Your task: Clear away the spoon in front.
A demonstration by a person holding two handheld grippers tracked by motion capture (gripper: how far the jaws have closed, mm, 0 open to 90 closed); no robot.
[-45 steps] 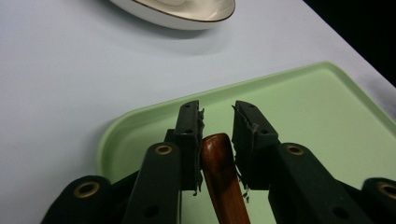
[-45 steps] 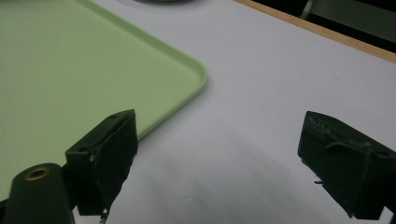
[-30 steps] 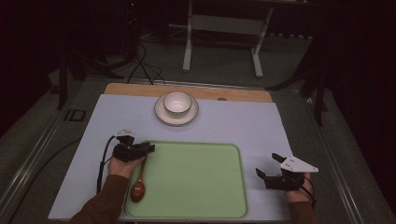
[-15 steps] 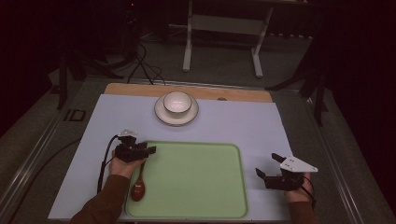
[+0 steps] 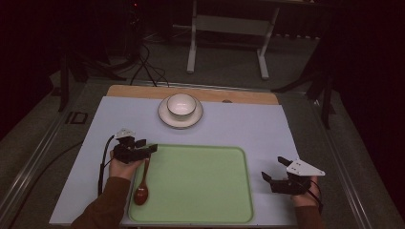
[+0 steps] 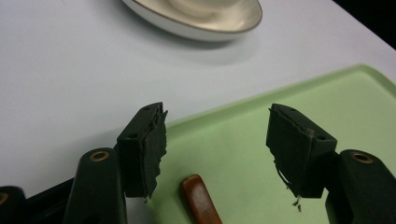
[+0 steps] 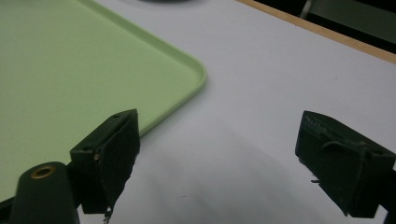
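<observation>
The wooden spoon (image 5: 142,183) lies along the left edge of the green tray (image 5: 200,191), bowl toward the person, apparently set down for carrying. The left claw (image 5: 145,149) hangs over its handle, jaws just opened wide with the handle tip loose between them. The right claw (image 5: 273,175) waits open and empty beside the tray's right edge on the bench (image 5: 248,129). The left gripper view cuts off the spoon's bowl end, and the cup (image 5: 181,105) on its saucer (image 5: 180,117) is cropped there.
</observation>
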